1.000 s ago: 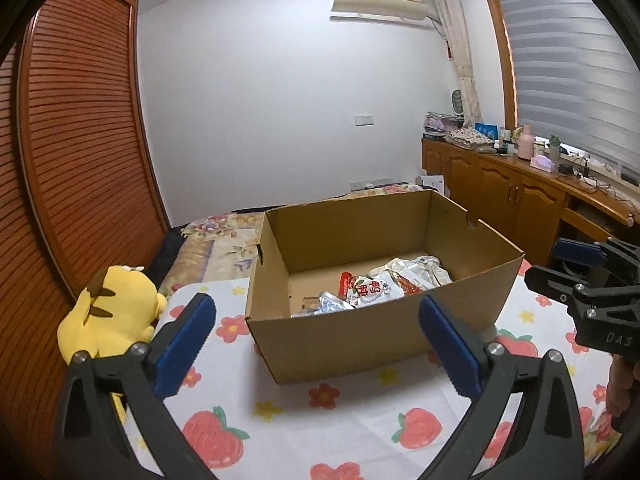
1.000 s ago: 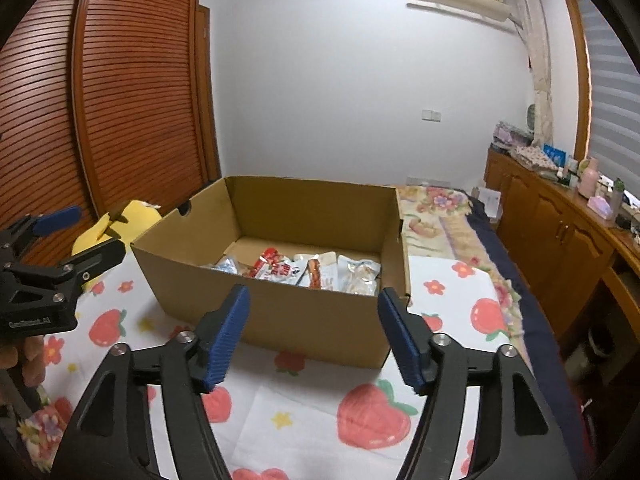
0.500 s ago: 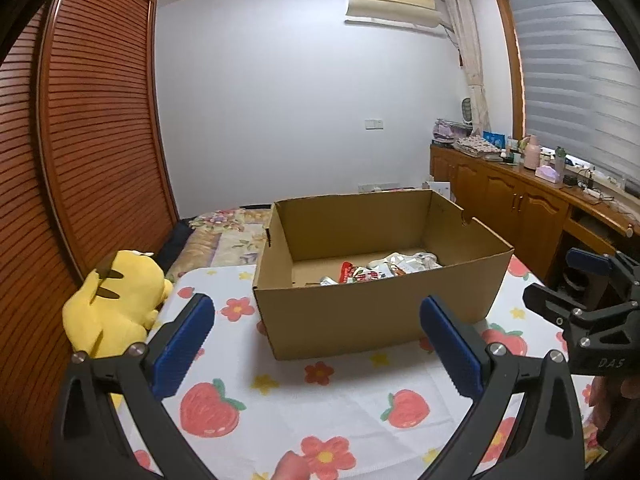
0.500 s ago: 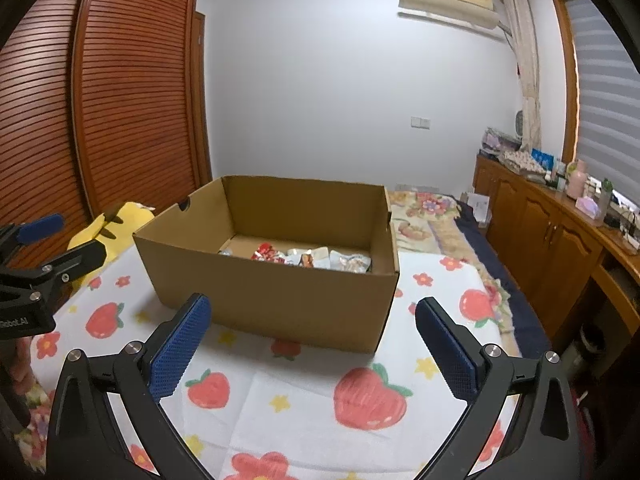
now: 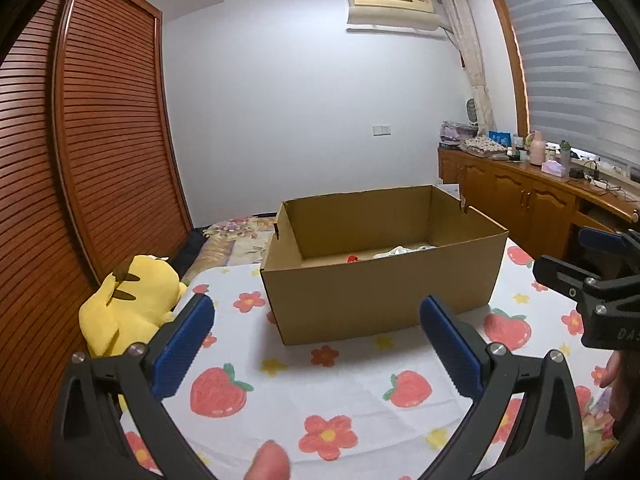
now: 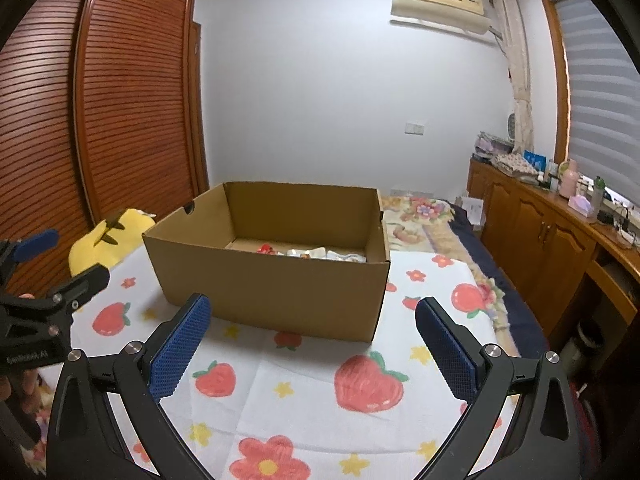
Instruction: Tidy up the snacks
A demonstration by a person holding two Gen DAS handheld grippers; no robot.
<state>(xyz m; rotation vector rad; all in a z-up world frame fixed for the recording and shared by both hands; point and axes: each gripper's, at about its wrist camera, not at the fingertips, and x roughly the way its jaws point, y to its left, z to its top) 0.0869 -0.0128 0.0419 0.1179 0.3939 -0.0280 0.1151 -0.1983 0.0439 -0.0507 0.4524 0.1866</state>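
An open cardboard box (image 5: 384,296) (image 6: 276,292) stands on the strawberry-print cloth (image 5: 320,396) (image 6: 304,396). Snack packets (image 5: 396,251) (image 6: 308,251) lie on its floor, mostly hidden by the near wall. My left gripper (image 5: 316,340) is open and empty, held back from the box's near side. My right gripper (image 6: 312,340) is wide open and empty, also short of the box. Each gripper shows at the edge of the other's view: the right gripper (image 5: 596,280) and the left gripper (image 6: 36,280).
A yellow plush toy (image 5: 128,304) (image 6: 104,240) sits left of the box by the slatted wooden wardrobe (image 5: 80,160). A wooden sideboard (image 6: 560,236) with bottles lines the right wall under the window. A fingertip (image 5: 268,460) shows at the bottom edge.
Both grippers have drawn back from the box, which now looks smaller and farther. The right gripper's jaws spread from half open to wide open. The snacks sink behind the box's near wall.
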